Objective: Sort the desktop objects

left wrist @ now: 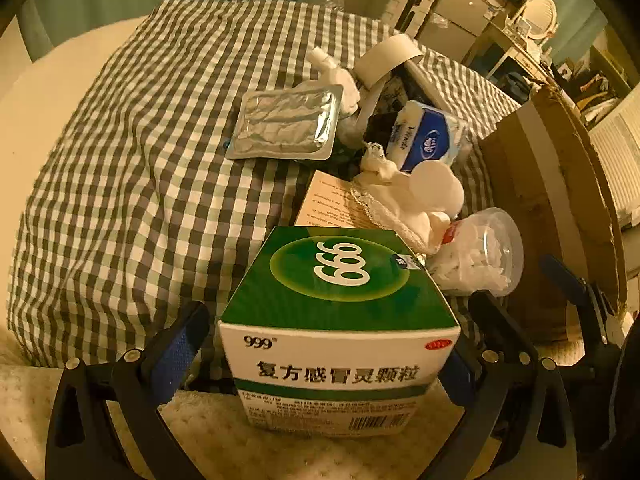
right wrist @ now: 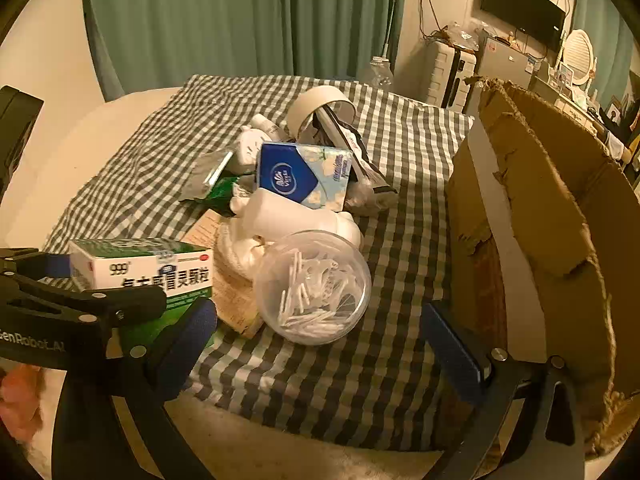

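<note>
While the green-and-white 999 medicine box (left wrist: 338, 320) stands at the near edge of the checked cloth (left wrist: 132, 184), the left gripper (left wrist: 324, 344) straddles it with both jaws spread as wide as they go. The blue pads sit beside the box's two short ends, and a gap shows on the left side, so nothing is clamped yet. In the right wrist view the same box (right wrist: 140, 268) lies at the left of the pile, with the left gripper's black frame crossing in front of it.

As cardboard packaging for sachets, the box is probably light and fairly stiff along its edges, though its broad faces would dent under a hard squeeze. Its printed surface looks smooth and could slip against a loose grip. The best hold seems to be across the two end faces, low and near the middle, where the folded flaps give the most resistance.

Next to it, the clear round tub of cotton swabs (right wrist: 312, 284) is rigid, curved and slick, so it would want a hold across its widest part. The right gripper (right wrist: 316, 344) hovers in front of that tub, fully open and empty, with the torn cardboard box (right wrist: 540, 208) on its right.
</note>
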The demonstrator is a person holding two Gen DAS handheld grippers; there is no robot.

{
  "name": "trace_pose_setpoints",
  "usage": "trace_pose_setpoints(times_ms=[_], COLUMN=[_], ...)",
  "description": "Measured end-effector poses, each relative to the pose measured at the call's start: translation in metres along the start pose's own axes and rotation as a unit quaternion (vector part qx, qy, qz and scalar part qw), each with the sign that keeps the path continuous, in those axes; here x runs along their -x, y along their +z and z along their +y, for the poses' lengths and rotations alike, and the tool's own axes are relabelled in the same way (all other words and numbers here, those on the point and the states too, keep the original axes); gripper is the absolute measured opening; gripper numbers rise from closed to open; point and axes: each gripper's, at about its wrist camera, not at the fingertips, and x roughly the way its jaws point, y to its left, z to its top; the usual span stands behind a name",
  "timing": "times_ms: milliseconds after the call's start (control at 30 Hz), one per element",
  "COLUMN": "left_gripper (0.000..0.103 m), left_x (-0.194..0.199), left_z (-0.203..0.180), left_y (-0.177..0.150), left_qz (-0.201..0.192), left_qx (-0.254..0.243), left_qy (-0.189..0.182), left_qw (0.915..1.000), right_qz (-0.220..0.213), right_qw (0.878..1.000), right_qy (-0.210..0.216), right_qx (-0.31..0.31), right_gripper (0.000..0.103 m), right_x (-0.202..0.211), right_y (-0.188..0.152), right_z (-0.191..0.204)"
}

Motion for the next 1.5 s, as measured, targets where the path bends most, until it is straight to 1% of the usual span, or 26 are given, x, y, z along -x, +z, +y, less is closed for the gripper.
trace_pose_setpoints(times_ms=[67,233,300,333,367,400,433,567,633,667,900,1000,1133,1200,1267,1333,1433,1500], left_gripper=[0.103,0.102,0.095,0.093,0.088,0.083,0.082,0.08,0.08,0.08,0.08,0.08,0.08,0.08,0.08,0.08,0.08,0.08], left_x=[-0.002,-0.003,-0.005,-0.005,-0.006,-0.006,-0.006,-0.002,0.004,0.007,0.039,0.053,0.071,0.081,0.093,0.106,0.131,0.141], left_z=[0.001,0.005,0.008,0.009,0.009,0.01,0.009,0.008,0.007,0.001,-0.002,-0.005,-0.007,-0.009,-0.011,-0.013,-0.01,-0.006], left_y=[0.0,0.002,0.003,0.004,0.004,0.003,0.002,0.001,0.0,0.005,0.007,0.01,0.009,0.007,0.006,0.002,-0.004,-0.007], left_qz=[-0.001,-0.009,-0.008,-0.007,-0.006,-0.004,-0.004,-0.013,-0.024,-0.029,-0.088,-0.115,-0.15,-0.169,-0.198,-0.23,-0.278,-0.294], left_qx=[0.001,0.004,0.006,0.007,0.007,0.005,0.002,-0.007,-0.011,-0.013,-0.029,-0.036,-0.044,-0.05,-0.061,-0.072,-0.068,-0.061], left_qy=[0.004,0.008,-0.001,-0.006,-0.013,-0.017,-0.021,-0.014,-0.007,-0.003,0.014,0.027,0.039,0.05,0.074,0.093,0.098,0.095], left_qw=[1.0,0.9999,1.0,0.9999,0.9999,0.9998,0.9998,0.9998,0.9996,0.9995,0.9956,0.9924,0.9869,0.983,0.9754,0.9659,0.9531,0.9491], right_qz=[0.005,0.027,0.037,0.044,0.047,0.048,0.046,0.038,0.031,0.026,-0.009,-0.035,-0.066,-0.08,-0.089,-0.103,-0.13,-0.149], right_qw=[1.0,1.0,0.999,0.999,0.999,0.999,0.999,0.999,0.999,1.0,1.0,0.999,0.998,0.997,0.996,0.994,0.991,0.989], right_qy=[0.0,-0.002,0.002,0.009,0.014,0.016,0.015,0.015,0.014,0.014,0.002,-0.006,-0.005,-0.003,0.0,0.002,-0.002,-0.001], right_qx=[-0.001,-0.002,-0.001,-0.001,-0.001,-0.001,-0.002,-0.006,-0.009,-0.01,-0.011,-0.006,-0.007,-0.014,-0.019,-0.022,-0.013,-0.006], right_gripper=[0.101,0.092,0.075,0.07,0.061,0.061,0.061,0.061,0.061,0.061,0.061,0.061,0.061,0.061,0.061,0.061,0.061,0.061], right_x=[-0.007,-0.031,-0.038,-0.043,-0.045,-0.045,-0.045,-0.042,-0.039,-0.036,-0.014,0.003,0.025,0.037,0.047,0.06,0.084,0.099], right_y=[0.001,0.007,0.008,0.009,0.01,0.01,0.011,0.012,0.013,0.012,0.013,0.016,0.02,0.022,0.023,0.024,0.022,0.021], right_z=[-0.001,-0.002,-0.002,-0.001,-0.001,-0.001,-0.001,-0.002,-0.003,-0.003,-0.004,0.0,0.003,0.003,0.002,0.003,0.009,0.015])
